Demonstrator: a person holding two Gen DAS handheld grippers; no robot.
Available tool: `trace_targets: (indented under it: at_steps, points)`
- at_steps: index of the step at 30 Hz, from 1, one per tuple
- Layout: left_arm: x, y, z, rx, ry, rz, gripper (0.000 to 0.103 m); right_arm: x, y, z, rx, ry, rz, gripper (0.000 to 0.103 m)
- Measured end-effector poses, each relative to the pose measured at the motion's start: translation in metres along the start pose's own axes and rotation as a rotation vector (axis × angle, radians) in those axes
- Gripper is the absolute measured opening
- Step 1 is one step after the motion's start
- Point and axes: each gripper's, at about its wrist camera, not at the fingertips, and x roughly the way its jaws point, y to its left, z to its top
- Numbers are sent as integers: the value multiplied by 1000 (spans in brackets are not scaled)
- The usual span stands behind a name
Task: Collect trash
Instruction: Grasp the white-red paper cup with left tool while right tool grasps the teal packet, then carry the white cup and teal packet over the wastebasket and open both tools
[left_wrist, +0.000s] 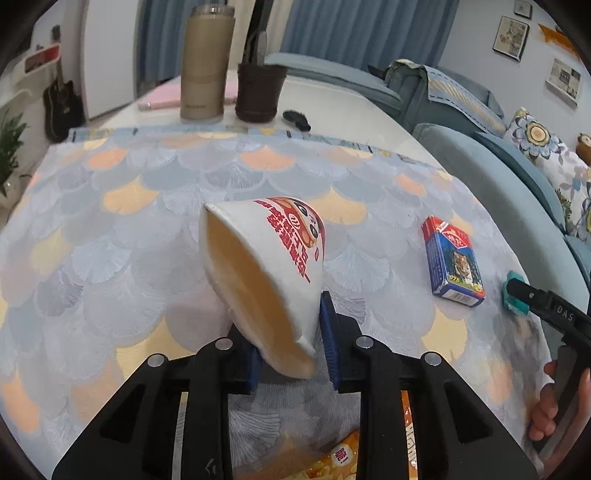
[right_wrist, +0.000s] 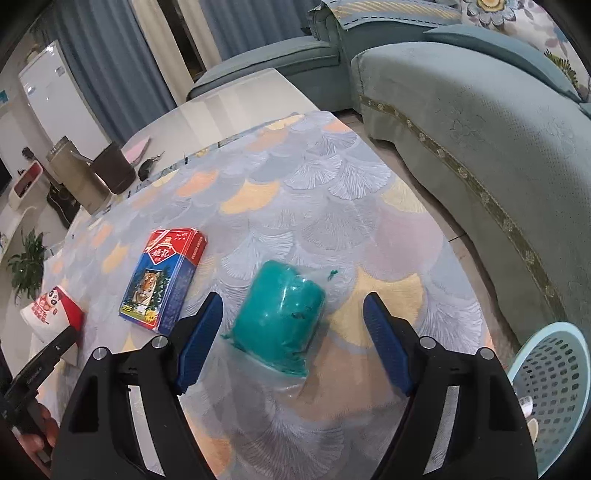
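My left gripper (left_wrist: 291, 347) is shut on the rim of a white paper cup (left_wrist: 266, 266) with red print, held tilted above the patterned tablecloth (left_wrist: 129, 240). The cup also shows at the left edge of the right wrist view (right_wrist: 51, 308). My right gripper (right_wrist: 291, 325) is open, its blue fingers on either side of a teal roll in clear plastic (right_wrist: 282, 321) lying on the cloth. A red and blue card box (right_wrist: 162, 277) lies to the left of the roll; it also shows in the left wrist view (left_wrist: 452, 264).
A light blue perforated basket (right_wrist: 550, 391) stands on the floor at the right of the table. An orange snack bag (left_wrist: 332, 458) lies under my left gripper. A tan flask (left_wrist: 205, 62), a dark pot (left_wrist: 258, 92) and a pink item stand at the far end. A sofa (right_wrist: 480, 129) is on the right.
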Motion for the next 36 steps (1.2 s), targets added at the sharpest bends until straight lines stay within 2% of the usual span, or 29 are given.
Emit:
trace_targets:
  at_steps: [6,8,9,10,15,21,26,28,36]
  points:
    - [-15,5,-2,-30,-82,-35,25,1,18,-4,-80,-6,-68,72]
    - [-16,7,-2,-38,-91,-37,25,1,20,-4,-94,-7,-71,58]
    - [-17,6,-2,-39,-92,-37,25,3,20,-5,-95,-1,-70,46]
    - [-17,6,-2,-39,-96,-38,25,4,20,-5,-94,5,-69,41]
    - [-19,7,-1,-38,-112,-41,25,-3,20,-6,-96,-26,-61,37]
    - [-36,-2,-2,-23,-144,-89,25,-30,23,-13,-127,-130,-11,37]
    - [-76,-43,6,34,-195,-173,25,-73,9,-16,-136,-184,-9,37]
    - [-91,-69,11,77,-212,-205,25,-91,1,-16,-134,-202,-39,37]
    - [-142,-189,7,221,-231,-362,25,-193,-82,-21,18,-263,-71,37]
